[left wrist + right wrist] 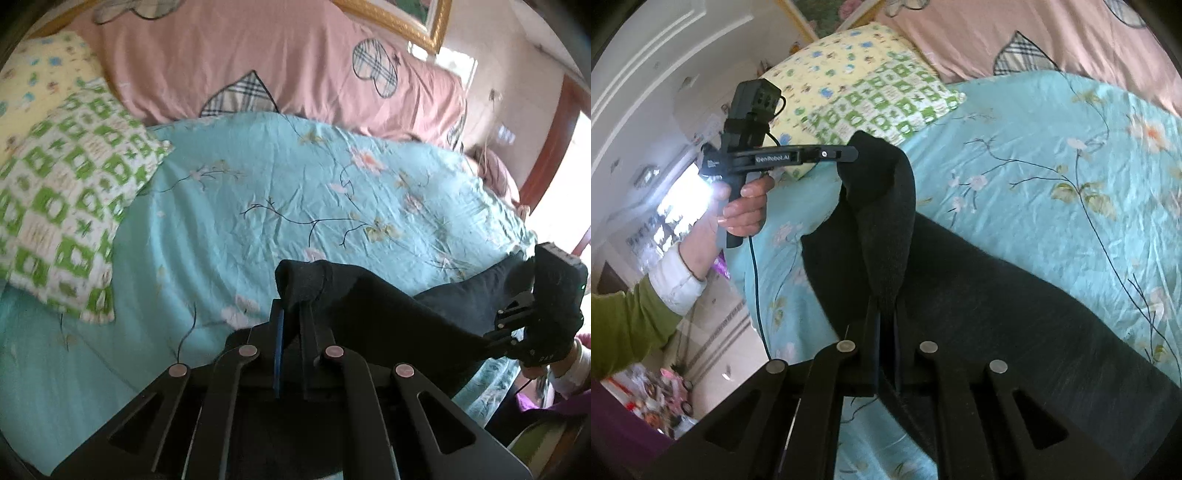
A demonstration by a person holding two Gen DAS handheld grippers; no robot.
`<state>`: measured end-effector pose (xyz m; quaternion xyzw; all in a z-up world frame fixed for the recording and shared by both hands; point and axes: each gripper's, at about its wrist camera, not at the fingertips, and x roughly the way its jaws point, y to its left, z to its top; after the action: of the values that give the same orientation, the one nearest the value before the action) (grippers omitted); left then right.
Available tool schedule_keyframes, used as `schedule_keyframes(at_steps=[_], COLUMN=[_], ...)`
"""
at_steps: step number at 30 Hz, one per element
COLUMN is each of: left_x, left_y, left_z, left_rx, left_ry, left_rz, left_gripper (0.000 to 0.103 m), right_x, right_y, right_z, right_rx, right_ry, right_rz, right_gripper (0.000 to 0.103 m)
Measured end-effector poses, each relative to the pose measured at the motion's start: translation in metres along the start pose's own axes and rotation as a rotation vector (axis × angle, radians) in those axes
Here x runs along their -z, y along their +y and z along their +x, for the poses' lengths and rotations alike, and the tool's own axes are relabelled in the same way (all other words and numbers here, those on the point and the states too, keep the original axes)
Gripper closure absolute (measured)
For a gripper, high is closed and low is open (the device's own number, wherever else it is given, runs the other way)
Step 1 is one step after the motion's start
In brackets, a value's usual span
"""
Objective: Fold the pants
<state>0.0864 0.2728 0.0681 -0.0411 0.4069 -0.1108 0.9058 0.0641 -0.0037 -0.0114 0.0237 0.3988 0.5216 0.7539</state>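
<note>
Left gripper (295, 314) clamped on a fold of the black knit pants (373, 306); right gripper (886, 314) pinching another fold likewise. Pants lifted at both grips, the rest trailing across the turquoise floral bedsheet (258, 206) toward its near edge. Green-and-white checked pillow (70, 206) at the sheet's head edge.

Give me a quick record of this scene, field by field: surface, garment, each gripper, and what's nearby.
surface: bed with a light blue floral sheet
garment: black pants, partly lifted off the sheet, the rest lying on it
left gripper: shut on a pants edge
right gripper: shut on a pants edge
left hand: gripping the left gripper's handle
nearby: green checked pillow, yellow pillow, pink quilt
</note>
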Motion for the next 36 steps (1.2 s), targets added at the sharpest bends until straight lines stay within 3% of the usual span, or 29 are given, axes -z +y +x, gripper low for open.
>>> schedule_keyframes(at_steps=[9, 18, 20, 24, 31, 36], left_x=[0.053, 0.096, 0.106, 0.120, 0.140, 0.139], left_y=[0.011, 0.024, 0.023, 0.023, 0.019, 0.002], left_z=[-0.021, -0.022, -0.026, -0.036, -0.056, -0.066], left_rx=[-0.019, -0.052, -0.078, -0.112, -0.139, -0.194], left_ry=[-0.109, -0.126, -0.117, -0.118, -0.139, -0.153], left_rz=[-0.143, -0.327, -0.364, -0.413, -0.522, -0.541], left_gripper=[0.098, 0.093, 0.088, 0.063, 0.051, 0.046], right_x=[0.022, 0.031, 0.031, 0.034, 0.036, 0.035], right_y=[0.021, 0.034, 0.033, 0.033, 0.038, 0.033], right_z=[0.009, 0.022, 0.022, 0.020, 0.010, -0.001], right_rx=[0.032, 0.092, 0.090, 0.085, 0.034, 0.020], right_ry=[0.037, 0.085, 0.084, 0.079, 0.043, 0.008], right_rz=[-0.093, -0.165, -0.157, -0.139, -0.118, -0.085], right_gripper=[0.096, 0.093, 0.093, 0.088, 0.072, 0.070])
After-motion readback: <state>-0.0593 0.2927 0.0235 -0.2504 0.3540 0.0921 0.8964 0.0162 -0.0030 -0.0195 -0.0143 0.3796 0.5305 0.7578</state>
